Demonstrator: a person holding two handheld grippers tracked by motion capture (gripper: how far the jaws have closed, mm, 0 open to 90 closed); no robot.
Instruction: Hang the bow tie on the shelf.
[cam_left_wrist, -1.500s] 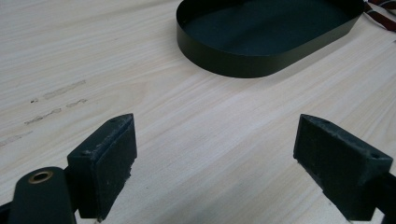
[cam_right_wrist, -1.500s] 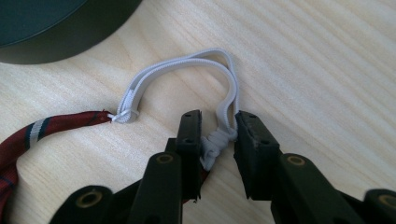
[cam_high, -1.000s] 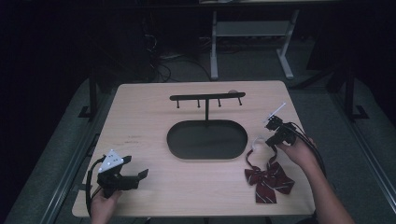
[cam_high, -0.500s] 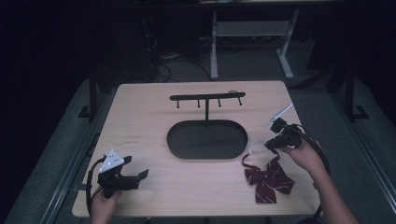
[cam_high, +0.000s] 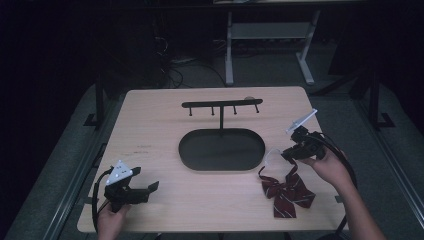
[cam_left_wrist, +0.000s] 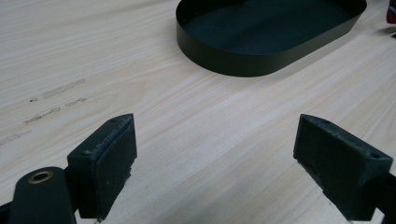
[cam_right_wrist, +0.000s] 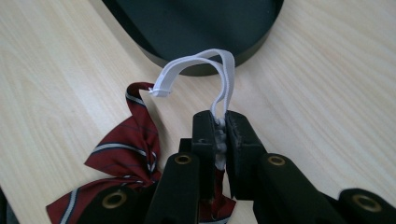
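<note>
Fingers (cam_right_wrist: 205, 135) of the right gripper (cam_right_wrist: 220, 123) are found pressed together on the white elastic strap (cam_right_wrist: 219, 70) of a bow tie (cam_right_wrist: 123, 154), the band pinched between the pads with its loop arching up and away from the tips toward the black oval tray (cam_right_wrist: 196, 28). The bow itself is noted lying on the table (cam_high: 150, 130) just beside and below these fingers, on the near side of the tray's right end; in the high view the tie (cam_high: 287, 190) is seen spread with its wings running roughly crosswise and tails pointing toward the person. The fabric is dark red with thin pale and dark stripes, and appears soft and limp; the strap is flat and narrow.

The left gripper (cam_high: 131, 190) is recorded at the near left corner of the table, well apart from the tie, its pads (cam_left_wrist: 105, 163) held wide apart over bare wood.

A black hook rack (cam_high: 221, 105) rises from the tray's far edge. It is judged that the tie hangs lower than the strap once lifted, and that the right hand, being nearer, is placed to carry the loop up and away toward the hooks.
</note>
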